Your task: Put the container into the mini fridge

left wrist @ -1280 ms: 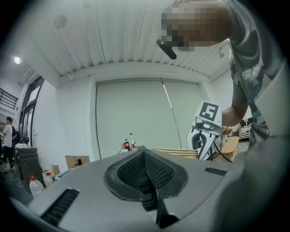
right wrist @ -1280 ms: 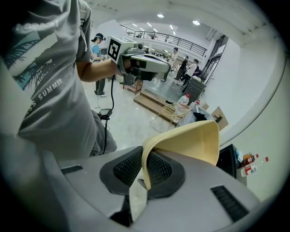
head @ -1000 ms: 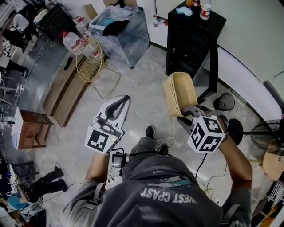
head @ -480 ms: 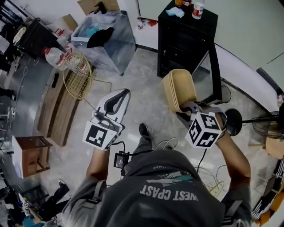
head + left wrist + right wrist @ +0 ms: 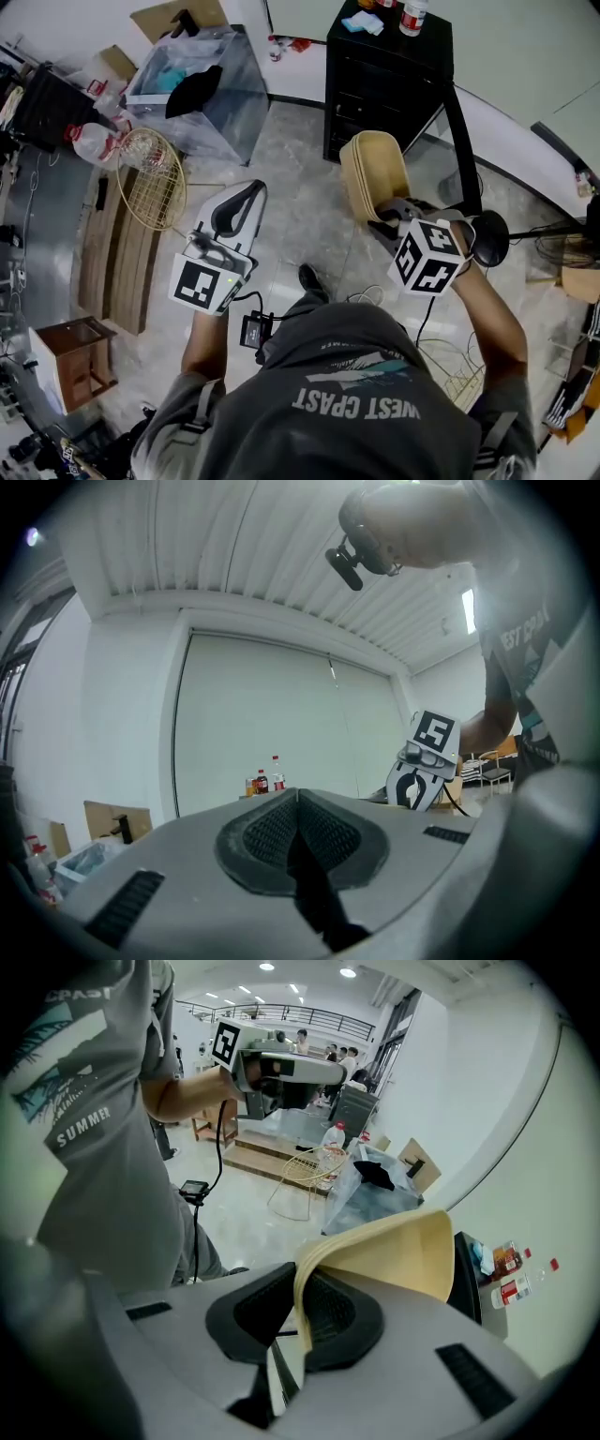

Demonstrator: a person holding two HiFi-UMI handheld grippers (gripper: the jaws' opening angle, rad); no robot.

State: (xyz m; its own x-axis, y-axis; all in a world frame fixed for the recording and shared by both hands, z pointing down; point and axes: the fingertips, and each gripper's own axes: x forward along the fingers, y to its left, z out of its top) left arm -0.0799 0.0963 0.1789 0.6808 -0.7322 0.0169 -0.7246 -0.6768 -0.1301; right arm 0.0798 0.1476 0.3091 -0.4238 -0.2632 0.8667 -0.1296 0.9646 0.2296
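While pinched by right hand-held gripper (image 5: 302,1314), thin-walled beige container (image 5: 398,1252), seemingly plastic

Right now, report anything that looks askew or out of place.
The tan oval container hangs on its side, pinched by one rim edge in the right gripper. A gold wire basket lies tipped over on the floor. Nothing looks spilled or broken.

Bright overhead ceiling light, fisheye distortion, dark vignetted corners
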